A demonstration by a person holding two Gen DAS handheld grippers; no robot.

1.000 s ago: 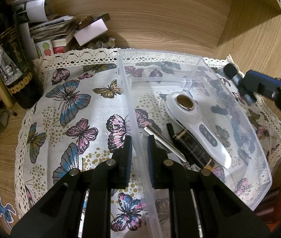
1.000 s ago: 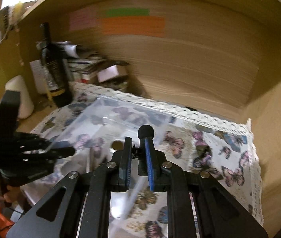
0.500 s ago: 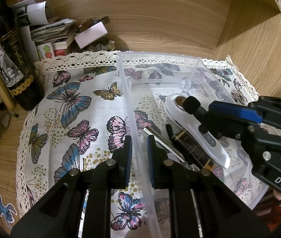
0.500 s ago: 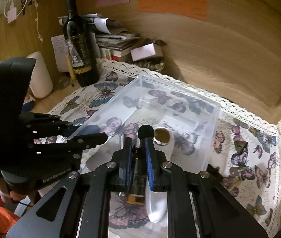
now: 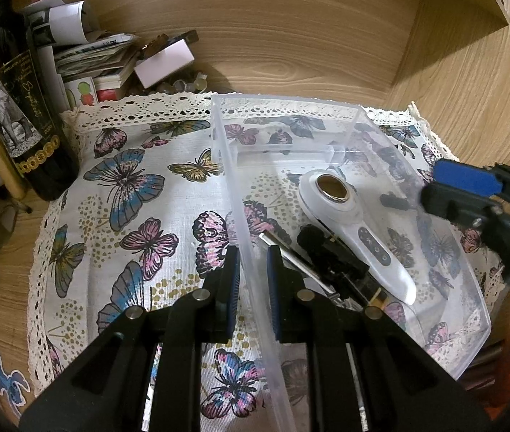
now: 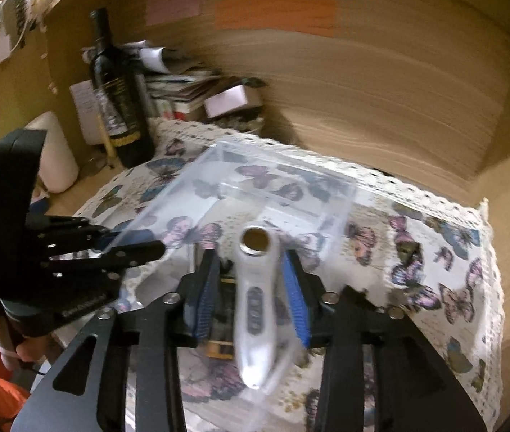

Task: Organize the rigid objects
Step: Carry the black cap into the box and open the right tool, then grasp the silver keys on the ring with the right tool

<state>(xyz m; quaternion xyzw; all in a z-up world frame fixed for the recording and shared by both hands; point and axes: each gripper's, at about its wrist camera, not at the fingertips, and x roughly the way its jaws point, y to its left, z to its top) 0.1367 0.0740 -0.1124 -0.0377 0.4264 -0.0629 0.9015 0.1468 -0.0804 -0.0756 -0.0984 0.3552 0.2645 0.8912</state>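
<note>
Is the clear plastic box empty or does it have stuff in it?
Not empty. The clear box holds a white handheld device, a dark object and a slim metal piece beside it.

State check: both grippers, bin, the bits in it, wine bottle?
left gripper: shut on bin wall
right gripper: open, nothing held
clear bin: lidless, upright on cloth
white handheld device: lying in bin
black clip: lying in bin
wine bottle: upright
</note>
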